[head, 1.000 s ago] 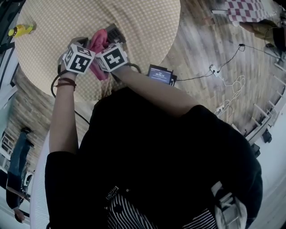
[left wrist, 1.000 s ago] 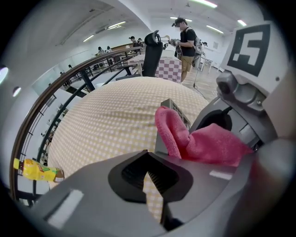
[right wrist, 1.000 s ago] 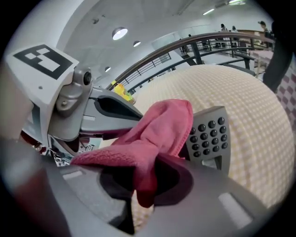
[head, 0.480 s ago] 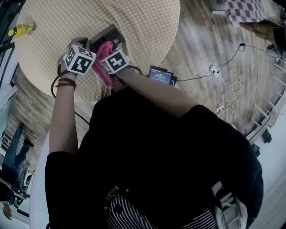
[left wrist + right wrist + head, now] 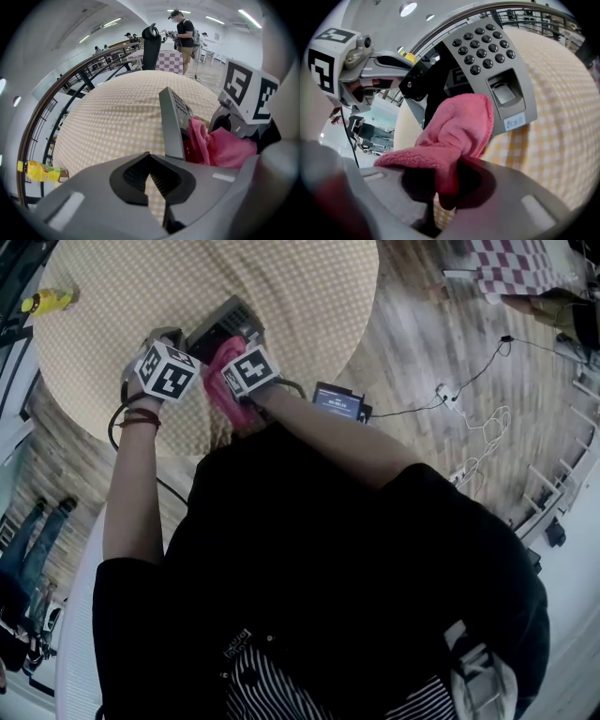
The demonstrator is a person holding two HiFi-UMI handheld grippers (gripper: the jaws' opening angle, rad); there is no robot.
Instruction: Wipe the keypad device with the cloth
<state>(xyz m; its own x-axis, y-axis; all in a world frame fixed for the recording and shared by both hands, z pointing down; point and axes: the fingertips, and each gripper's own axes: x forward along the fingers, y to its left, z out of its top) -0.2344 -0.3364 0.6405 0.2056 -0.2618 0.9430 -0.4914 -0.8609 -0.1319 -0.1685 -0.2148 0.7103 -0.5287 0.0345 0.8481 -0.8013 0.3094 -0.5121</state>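
Note:
The grey keypad device (image 5: 220,319) stands tilted on the round checked table (image 5: 309,296). Its dark keys (image 5: 486,47) and a small window show in the right gripper view. My right gripper (image 5: 232,382) is shut on the pink cloth (image 5: 457,129), which lies against the lower left of the device's face. My left gripper (image 5: 167,371) sits at the device's left side. In the left gripper view its tips (image 5: 150,157) are shut together with nothing seen between them, and the device's edge (image 5: 169,119) rises just beside them. The pink cloth (image 5: 220,145) bunches at the right.
A yellow packet (image 5: 42,301) lies at the table's far left edge. On the wooden floor lie a small black box with a screen (image 5: 337,397), cables and a power strip (image 5: 448,388). Far off are people (image 5: 183,33) and a black chair (image 5: 151,44).
My right gripper has drawn the pink cloth down across the device toward me, baring more of the grey top. The left gripper has barely shifted.

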